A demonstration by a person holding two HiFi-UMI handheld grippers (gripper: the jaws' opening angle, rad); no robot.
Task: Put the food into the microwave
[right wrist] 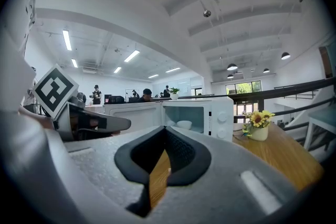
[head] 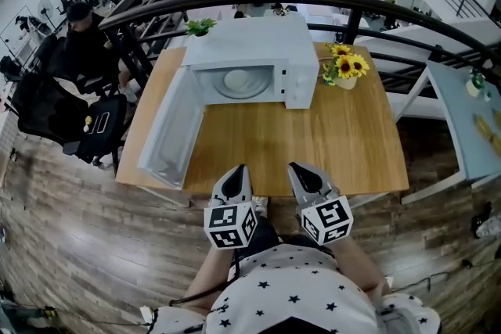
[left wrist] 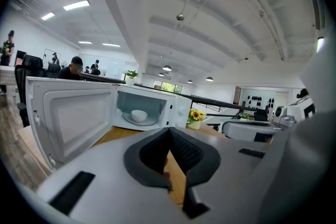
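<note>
Head view, looking steeply down: a wooden bench (head: 313,145) carries a white microwave (head: 258,43) at its far side, at 12 o'clock from my two hand-held grippers. The microwave's door (head: 168,129) hangs wide open, swung out toward 7 o'clock. Inside, a white bowl (head: 236,79) sits on the round turntable plate (head: 259,87); I cannot make out what it holds. A pot of sunflowers (head: 346,68) stands just beside the microwave at its 3 o'clock, and a small green plant (head: 200,26) at its 11 o'clock. My left hand-held gripper (head: 237,172) and right hand-held gripper (head: 300,168) hover side by side over the bench's near edge, well apart from the microwave. Each gripper view shows its jaws pressed together with nothing between them.
</note>
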